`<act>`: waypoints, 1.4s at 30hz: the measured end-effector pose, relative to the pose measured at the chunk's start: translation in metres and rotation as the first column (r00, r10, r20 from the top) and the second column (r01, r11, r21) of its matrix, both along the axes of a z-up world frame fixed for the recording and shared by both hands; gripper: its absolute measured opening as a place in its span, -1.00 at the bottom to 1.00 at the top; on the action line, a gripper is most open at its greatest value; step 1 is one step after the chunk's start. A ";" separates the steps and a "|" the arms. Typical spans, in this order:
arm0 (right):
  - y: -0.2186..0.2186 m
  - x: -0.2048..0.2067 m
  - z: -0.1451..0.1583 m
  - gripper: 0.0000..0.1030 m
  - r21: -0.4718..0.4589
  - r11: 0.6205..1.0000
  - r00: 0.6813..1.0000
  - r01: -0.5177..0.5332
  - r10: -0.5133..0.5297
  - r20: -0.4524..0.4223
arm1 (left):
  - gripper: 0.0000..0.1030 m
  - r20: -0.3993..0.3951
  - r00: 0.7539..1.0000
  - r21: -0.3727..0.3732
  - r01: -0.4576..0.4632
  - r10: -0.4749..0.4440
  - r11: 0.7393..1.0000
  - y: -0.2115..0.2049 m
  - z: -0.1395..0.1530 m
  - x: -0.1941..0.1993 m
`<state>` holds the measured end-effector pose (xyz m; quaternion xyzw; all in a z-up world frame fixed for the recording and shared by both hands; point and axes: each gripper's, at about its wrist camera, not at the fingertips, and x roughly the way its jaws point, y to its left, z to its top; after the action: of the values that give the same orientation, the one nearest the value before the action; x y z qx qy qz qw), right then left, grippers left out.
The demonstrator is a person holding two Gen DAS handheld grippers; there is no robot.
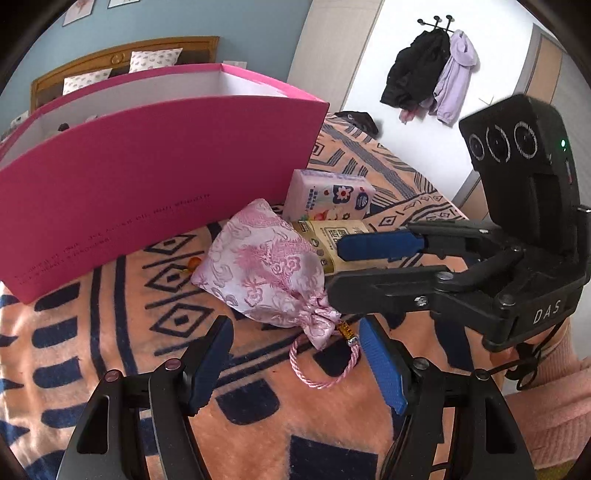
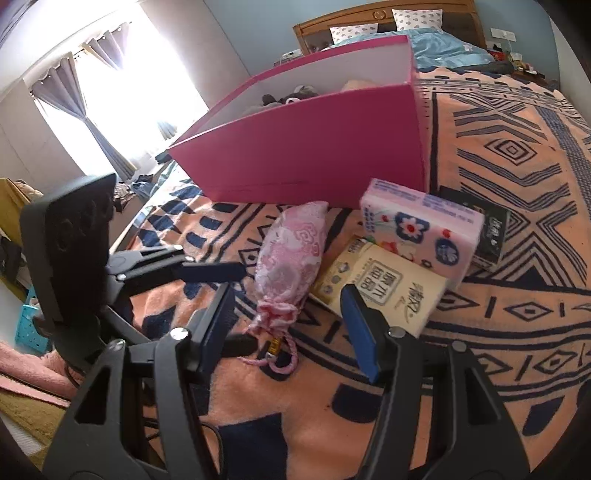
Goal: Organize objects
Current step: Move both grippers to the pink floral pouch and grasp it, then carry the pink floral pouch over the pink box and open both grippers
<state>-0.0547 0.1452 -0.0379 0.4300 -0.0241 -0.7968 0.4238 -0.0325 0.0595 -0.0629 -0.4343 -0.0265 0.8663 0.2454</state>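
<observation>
A pink brocade drawstring pouch (image 1: 266, 269) lies on the patterned blanket in front of a big pink box (image 1: 147, 173); it also shows in the right wrist view (image 2: 291, 258). Beside it lie a beige tissue pack (image 2: 384, 288), a pink floral tissue pack (image 2: 421, 225) and a dark pack (image 2: 487, 232). My left gripper (image 1: 295, 362) is open, its fingers either side of the pouch's cord end. My right gripper (image 2: 288, 314) is open just short of the pouch's tied neck; it shows in the left wrist view (image 1: 332, 266).
The pink box (image 2: 310, 155) holds soft toys. The orange and navy blanket (image 2: 517, 177) covers the bed. A wooden headboard with pillows (image 2: 384, 18) is behind. Coats hang on a wall rack (image 1: 432, 74). A blue crate (image 2: 29, 325) stands on the floor.
</observation>
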 end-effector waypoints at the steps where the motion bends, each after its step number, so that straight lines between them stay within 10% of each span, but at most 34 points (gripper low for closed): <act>1: -0.003 0.000 0.000 0.19 0.003 1.000 1.000 -0.006 0.006 -0.006 | 0.40 0.000 1.000 0.001 0.002 -0.002 1.000 0.000 0.000 0.000; 15: -0.042 -0.029 -0.007 0.17 0.078 0.996 0.999 -0.047 0.048 -0.018 | 0.27 0.030 0.999 0.032 -0.016 0.015 0.999 -0.007 -0.005 -0.007; 24: -0.034 -0.035 -0.012 -0.55 0.080 0.996 0.999 -0.034 0.034 -0.001 | 0.26 0.065 0.998 0.087 -0.030 0.024 0.996 -0.018 -0.006 -0.013; 42: -0.019 -0.029 0.087 -0.58 -0.110 0.993 0.984 -0.044 0.024 -0.177 | 0.18 -0.191 0.981 0.071 0.049 -0.035 0.996 -0.010 0.087 -0.021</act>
<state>-0.0838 0.1261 0.0492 0.3335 -0.0246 -0.8215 0.4618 -0.0539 0.0494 0.0244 -0.3407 -0.0262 0.8967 0.2813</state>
